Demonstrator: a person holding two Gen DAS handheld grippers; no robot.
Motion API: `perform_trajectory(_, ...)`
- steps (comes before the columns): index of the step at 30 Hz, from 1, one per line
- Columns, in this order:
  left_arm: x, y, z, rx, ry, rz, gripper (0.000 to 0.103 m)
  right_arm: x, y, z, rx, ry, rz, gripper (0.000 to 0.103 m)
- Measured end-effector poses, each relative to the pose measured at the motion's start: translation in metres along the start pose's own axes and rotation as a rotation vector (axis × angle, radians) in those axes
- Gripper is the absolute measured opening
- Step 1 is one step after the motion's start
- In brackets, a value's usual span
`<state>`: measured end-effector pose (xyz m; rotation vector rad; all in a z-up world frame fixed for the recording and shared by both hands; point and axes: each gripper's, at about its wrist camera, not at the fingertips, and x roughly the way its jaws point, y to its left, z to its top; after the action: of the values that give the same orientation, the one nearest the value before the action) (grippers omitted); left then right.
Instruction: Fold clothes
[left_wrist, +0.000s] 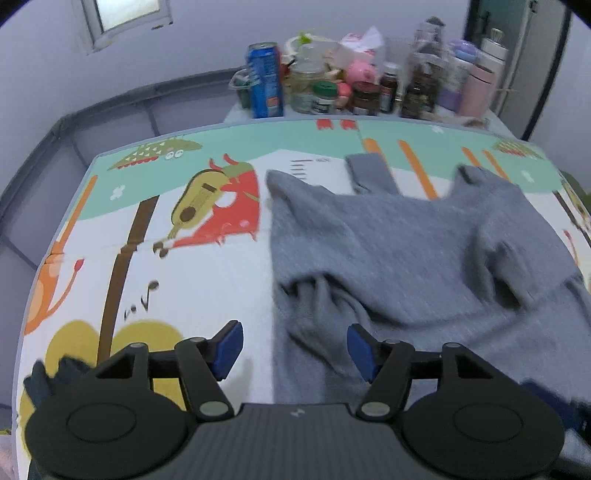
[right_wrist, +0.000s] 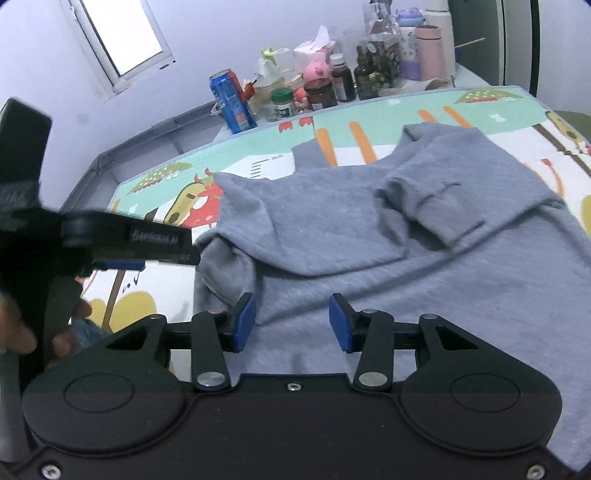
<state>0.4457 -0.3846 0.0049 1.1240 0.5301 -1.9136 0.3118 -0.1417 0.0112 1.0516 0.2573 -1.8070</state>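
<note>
grey sweater (right_wrist: 388, 236) lies partly folded on the cartoon play mat (left_wrist: 177, 258), its length running away from both tools. left gripper (left_wrist: 295, 349) and right gripper (right_wrist: 291, 321) hover above its near hem, jaws parted and empty; the right sits more squarely over cloth.

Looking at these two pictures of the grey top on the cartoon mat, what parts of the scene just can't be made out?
- Near hem of the grey sweatshirt: both views, hidden behind each claw's black body.
- Its right side: left wrist view, cut off by the frame edge.
- Labels on the bottles and jars at the far end: both views, too small and blurred.
- Left claw: right wrist view, seen side-on, so its opening is unclear there.
- Play mat: partly covered by the sweatshirt.
</note>
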Motion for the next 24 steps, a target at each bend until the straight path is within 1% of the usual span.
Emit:
perform_trajectory(4,-0.024,-0.026,-0.028,0.008,-0.001,0.001,0.067,-0.014,-0.024,0.002,-0.051,0.001,-0.023,0.042)
perform_trajectory(9,-0.053,-0.059,-0.066,0.008,0.008,-0.001,0.067,-0.036,-0.055,0.002,-0.074,0.030,-0.013,0.044)
perform_trajectory(12,-0.069,-0.079,-0.087,0.017,0.006,0.022,0.069,-0.055,-0.072,-0.002,-0.105,0.034,-0.023,0.048)
perform_trajectory(14,-0.079,-0.089,-0.100,0.005,0.009,0.016,0.070,-0.065,-0.082,-0.005,-0.129,0.039,-0.024,0.048)
perform_trajectory(16,-0.085,-0.098,-0.111,-0.012,0.020,0.002,0.071,-0.074,-0.091,-0.008,-0.151,0.047,-0.031,0.051)
perform_trajectory(19,-0.094,-0.113,-0.126,-0.016,0.024,0.005,0.071,-0.085,-0.103,-0.015,-0.190,0.059,-0.051,0.052)
perform_trajectory(22,-0.100,-0.127,-0.140,-0.020,0.026,0.008,0.071,-0.093,-0.116,-0.023,-0.200,0.067,-0.048,0.055)
perform_trajectory(24,-0.102,-0.135,-0.148,-0.026,0.032,0.008,0.072,-0.097,-0.123,-0.028,-0.202,0.074,-0.047,0.055)
